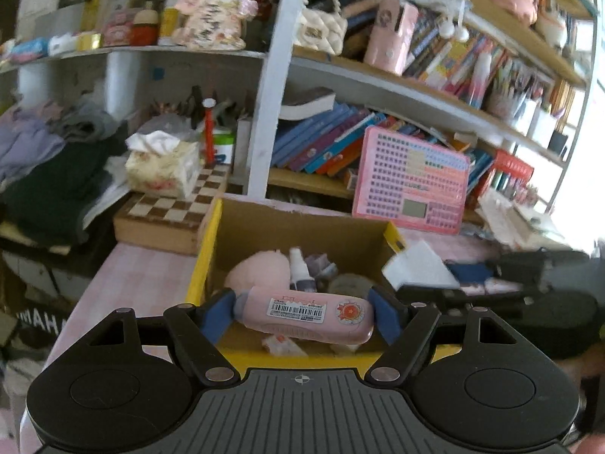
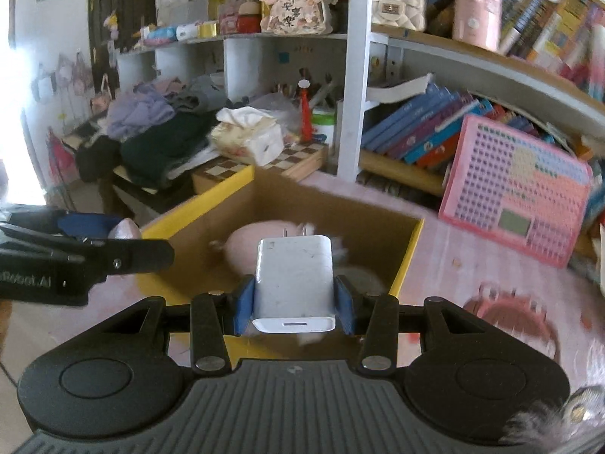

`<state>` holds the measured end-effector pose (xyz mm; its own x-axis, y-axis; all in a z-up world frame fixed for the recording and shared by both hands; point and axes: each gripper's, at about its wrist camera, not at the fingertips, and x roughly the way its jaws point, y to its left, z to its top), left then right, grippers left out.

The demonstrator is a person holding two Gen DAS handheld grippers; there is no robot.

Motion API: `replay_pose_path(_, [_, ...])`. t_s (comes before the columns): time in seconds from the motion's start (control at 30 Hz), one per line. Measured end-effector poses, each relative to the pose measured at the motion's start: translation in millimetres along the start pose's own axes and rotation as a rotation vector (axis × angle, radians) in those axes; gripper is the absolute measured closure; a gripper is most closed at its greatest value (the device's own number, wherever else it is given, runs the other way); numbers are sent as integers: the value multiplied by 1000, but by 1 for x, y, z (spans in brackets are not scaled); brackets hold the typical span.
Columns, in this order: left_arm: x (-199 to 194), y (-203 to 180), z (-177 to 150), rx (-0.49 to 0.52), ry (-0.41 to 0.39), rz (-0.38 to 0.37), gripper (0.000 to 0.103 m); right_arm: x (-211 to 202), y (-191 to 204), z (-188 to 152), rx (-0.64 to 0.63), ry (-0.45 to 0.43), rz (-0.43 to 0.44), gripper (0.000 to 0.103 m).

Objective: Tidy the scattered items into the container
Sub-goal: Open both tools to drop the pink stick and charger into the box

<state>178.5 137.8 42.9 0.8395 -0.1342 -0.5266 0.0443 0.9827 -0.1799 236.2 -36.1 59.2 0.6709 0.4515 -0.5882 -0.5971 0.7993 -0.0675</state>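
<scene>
Left tongs [image 1: 302, 314] pinch a pink labelled case [image 1: 307, 314] crosswise, hanging over the near edge of the yellow-rimmed cardboard box [image 1: 202, 257]. Right tongs [image 2: 295, 300] clamp a white charger plug [image 2: 295, 280], prongs forward, above that box's near rim. Deeper inside lie a pink plush [image 1: 259, 269] and small spray bottle [image 1: 298, 266].

Right claw [image 2: 295, 302] gripping white charger [image 2: 294, 280], above cardboard box [image 2: 406, 261]

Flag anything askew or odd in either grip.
One thing: the left gripper holds the pink case crosswise by its ends, slightly tilted, above the cardboard box. The right gripper clamps the white charger squarely, prongs forward. No spills or damage visible.
</scene>
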Motion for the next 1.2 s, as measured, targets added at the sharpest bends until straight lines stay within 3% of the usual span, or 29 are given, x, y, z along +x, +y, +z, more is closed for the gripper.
replay_pose_path(0.1, [32,-6,8,54,39,15,26,36,-16,16,-112,45,-23,61])
replay_pose_path(0.27, [78,-16,8,101,123,9,25,87,-36,31,-186,149,4,61])
replay_pose_path(0.6, [112,-19,-1,80,198,-2,25,122,-42,25,-213,222,35,61])
replay_pose_path(0.83, [108,-19,-1,56,182,1,24,109,-48,30,-154,165,14,54])
replay_pose_path(1.2, [55,-23,9,71,82,-25,22,56,-39,35,-63,75,-9,54])
